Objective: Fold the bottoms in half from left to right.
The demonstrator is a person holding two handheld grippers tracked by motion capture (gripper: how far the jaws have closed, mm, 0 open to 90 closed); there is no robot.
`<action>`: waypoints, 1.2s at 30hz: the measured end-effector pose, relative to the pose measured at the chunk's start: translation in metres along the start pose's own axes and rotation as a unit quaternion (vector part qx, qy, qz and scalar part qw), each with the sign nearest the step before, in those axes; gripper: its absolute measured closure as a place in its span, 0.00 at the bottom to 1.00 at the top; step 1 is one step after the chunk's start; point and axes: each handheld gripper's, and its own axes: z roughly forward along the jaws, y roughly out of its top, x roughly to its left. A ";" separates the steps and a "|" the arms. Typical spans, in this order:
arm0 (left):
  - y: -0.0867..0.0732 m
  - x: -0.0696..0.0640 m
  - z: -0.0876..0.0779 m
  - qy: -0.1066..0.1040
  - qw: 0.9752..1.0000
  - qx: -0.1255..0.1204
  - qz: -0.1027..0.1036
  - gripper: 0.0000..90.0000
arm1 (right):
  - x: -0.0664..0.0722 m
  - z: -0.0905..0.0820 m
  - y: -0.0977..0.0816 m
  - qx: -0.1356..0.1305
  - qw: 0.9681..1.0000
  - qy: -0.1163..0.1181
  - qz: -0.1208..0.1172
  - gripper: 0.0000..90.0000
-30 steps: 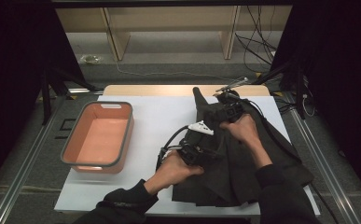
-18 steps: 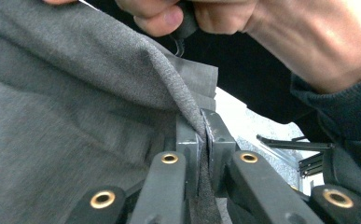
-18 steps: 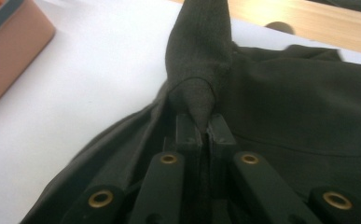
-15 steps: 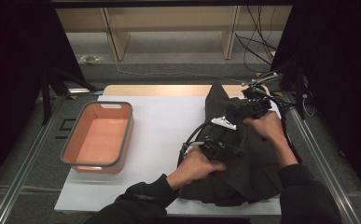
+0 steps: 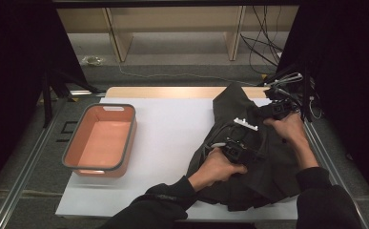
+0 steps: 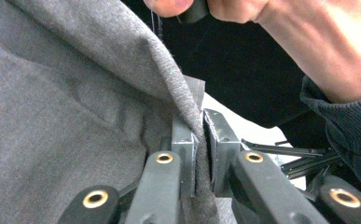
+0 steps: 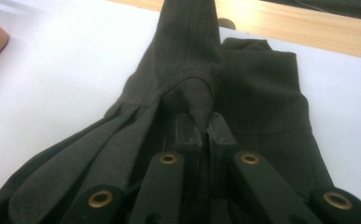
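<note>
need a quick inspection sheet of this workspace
surface: white table top, wooden strip along its far edge
job's things: dark pleated garment bunched at the right side of the table
clutter: orange bin at the left, nothing in it
grippers: left gripper pinches a garment edge, its jaws just easing open; right gripper shut on a fold
cables: black cables on the floor beyond the table
surroundings: wooden frame legs behind, dark curtains at both sides

I am working at a white table (image 5: 172, 124) with a pale wooden strip (image 5: 172, 92) along its far edge. Beyond it, wooden shelf legs (image 5: 117, 33) are standing on grey floor (image 5: 182, 52), cables (image 5: 263, 43) are trailing, and darkness is closing both sides.
</note>
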 end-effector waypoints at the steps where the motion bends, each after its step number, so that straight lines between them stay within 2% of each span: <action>1: 0.000 0.000 0.002 -0.002 1.000 0.001 -0.002 0.90 | -0.002 0.001 -0.001 0.000 1.000 -0.001 0.002 0.96; 9: -0.005 -0.002 0.019 -0.013 1.000 0.018 -0.008 0.84 | -0.014 0.003 -0.005 0.004 1.000 -0.008 0.010 0.96; 11: -0.008 -0.001 0.023 -0.020 0.999 0.021 -0.014 0.82 | -0.016 0.005 -0.006 0.007 1.000 -0.011 0.007 0.96; 13: -0.010 -0.001 0.026 -0.036 0.999 0.028 -0.022 0.77 | -0.018 0.007 -0.008 0.010 1.000 -0.013 0.007 0.95; 17: -0.011 -0.008 0.024 -0.054 0.998 0.026 -0.010 0.68 | -0.024 0.011 -0.011 0.015 1.000 -0.015 0.012 0.94; 20: -0.012 -0.010 0.017 -0.053 0.998 0.027 0.001 0.63 | -0.030 0.014 -0.016 0.022 0.999 -0.020 0.017 0.94; 23: -0.016 -0.003 0.005 -0.031 0.999 0.024 0.012 0.59 | -0.036 0.015 -0.022 0.024 0.999 -0.024 0.019 0.94; 27: -0.025 0.016 -0.015 0.017 1.000 0.020 0.014 0.54 | -0.045 0.016 -0.028 0.031 0.999 -0.032 0.023 0.94; 28: -0.028 0.022 -0.022 0.034 0.999 0.014 0.016 0.53 | -0.047 0.017 -0.029 0.032 0.999 -0.034 0.024 0.94; 32: -0.040 0.043 -0.040 0.077 0.997 0.002 0.012 0.50 | -0.055 0.019 -0.032 0.042 0.998 -0.043 0.027 0.95; 36: -0.053 0.062 -0.050 0.108 0.994 0.008 -0.002 0.47 | -0.060 0.018 -0.031 0.046 0.997 -0.055 0.024 0.95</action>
